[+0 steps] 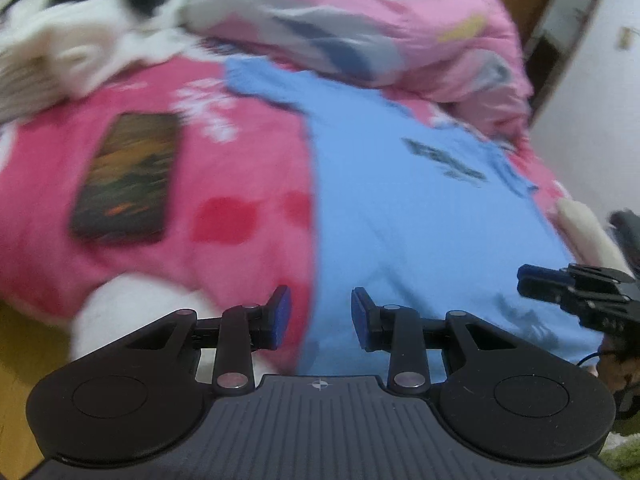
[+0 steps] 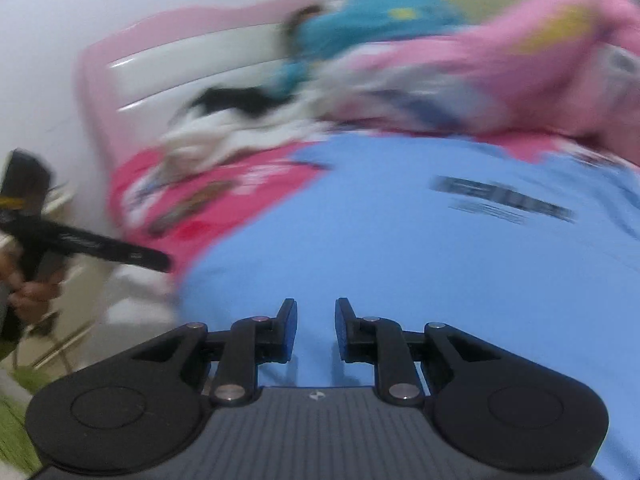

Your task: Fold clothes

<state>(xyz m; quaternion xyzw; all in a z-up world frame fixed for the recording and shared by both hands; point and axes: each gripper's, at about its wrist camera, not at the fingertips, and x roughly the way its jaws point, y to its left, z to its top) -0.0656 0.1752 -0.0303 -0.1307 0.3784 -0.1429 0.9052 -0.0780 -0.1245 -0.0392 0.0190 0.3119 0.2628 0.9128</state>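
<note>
A blue T-shirt [image 2: 400,248] is spread lengthwise ahead of the empty, parted right tongs [image 2: 316,330]; the left tongs [image 1: 320,318], likewise parted, are held at its edge.

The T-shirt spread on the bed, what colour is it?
Light blue T-shirt, with dark print on the chest. The left wrist view shows it best.

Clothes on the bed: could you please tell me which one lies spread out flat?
The light blue T-shirt with dark lettering on its chest. It lies flat on the pink bedcover; the black-and-white garments beyond sit in a crumpled heap.
</note>
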